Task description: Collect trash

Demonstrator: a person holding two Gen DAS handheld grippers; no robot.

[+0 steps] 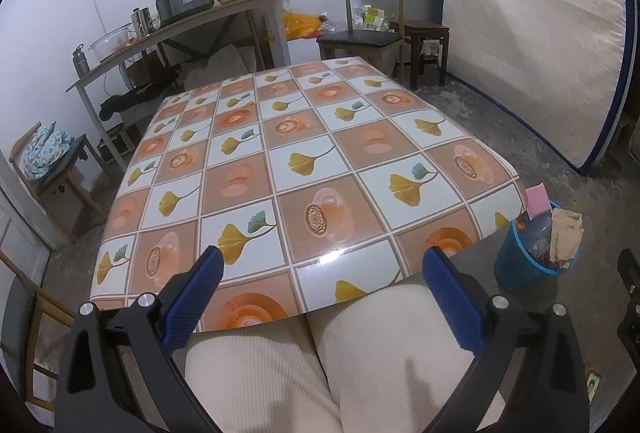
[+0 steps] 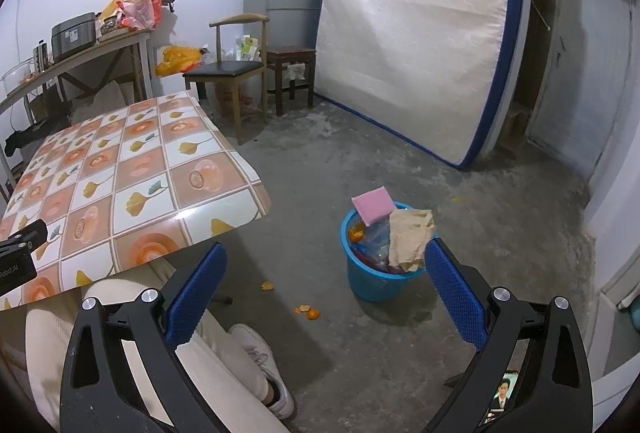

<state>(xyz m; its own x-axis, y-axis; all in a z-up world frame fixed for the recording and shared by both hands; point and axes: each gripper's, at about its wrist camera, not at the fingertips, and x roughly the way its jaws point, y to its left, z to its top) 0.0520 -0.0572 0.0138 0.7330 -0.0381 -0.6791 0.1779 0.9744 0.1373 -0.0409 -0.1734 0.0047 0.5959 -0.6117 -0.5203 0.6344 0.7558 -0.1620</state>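
The right gripper (image 2: pixel 326 285) hangs with its blue pads spread wide and nothing between them, above the concrete floor beside the person's knee. The left gripper (image 1: pixel 320 293) is just as wide apart and empty, held over the person's lap at the near edge of the table (image 1: pixel 280 161), whose flowered oilcloth carries no litter that I can see.

The trash sits in the blue basket (image 2: pixel 372 273) on the floor to the right of the table. It is heaped above the rim: a pink sponge (image 2: pixel 374 208) leans on the far edge, and a crumpled brown paper (image 2: pixel 412 239) droops over the near side.

The likely trouble is that pile. Pressing anything more in, or knocking the rim with a pad, could tip the sponge or the paper back onto the floor. The orange peel pieces (image 2: pixel 308 311) on the floor are small and lie flat, so pads closing on them may scrape the concrete and miss, or push a scrap under the table. The white shoe (image 2: pixel 264 365) is close to them and could tread on one.

Count: two grippers, one basket, one sponge, one brown paper, and two peel spots on the near floor, one by the shoe and one nearer the table (image 2: pixel 267 286); a further orange fleck beyond the basket is too small to name
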